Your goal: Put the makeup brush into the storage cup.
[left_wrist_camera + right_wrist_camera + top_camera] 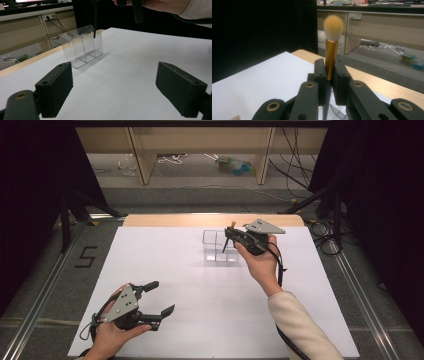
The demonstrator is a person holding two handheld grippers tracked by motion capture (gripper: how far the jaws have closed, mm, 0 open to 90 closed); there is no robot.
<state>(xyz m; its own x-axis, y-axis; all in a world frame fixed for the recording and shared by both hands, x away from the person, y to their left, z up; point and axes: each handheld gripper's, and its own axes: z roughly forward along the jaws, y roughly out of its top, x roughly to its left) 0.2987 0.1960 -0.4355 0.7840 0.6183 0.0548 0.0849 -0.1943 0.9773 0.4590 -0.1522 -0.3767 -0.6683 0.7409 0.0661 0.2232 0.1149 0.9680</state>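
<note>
Here, in the high view, the left hand-held gripper sits at about seven o'clock on the white tabletop, held in the person's left hand, with its jaws spread wide and nothing between them. In its own view the two black pads stand far apart over bare white surface, and the clear divided box lies ahead at roughly eleven o'clock.

Toward the middle of the tabletop, at about one o'clock in the high view, stands that clear divided box, upright, with several compartments.

Further right, the right hand-held gripper hovers just above the box's right side, carried by the person's right hand in a cream sleeve. Its jaws are pressed onto a makeup brush, pinching the gold ferrule in the right gripper view. The brush stands upright, pale bristles at twelve o'clock, dark handle at six o'clock. In the left gripper view the dark handle dips into the top of the box; which compartment it enters cannot be told.
</note>
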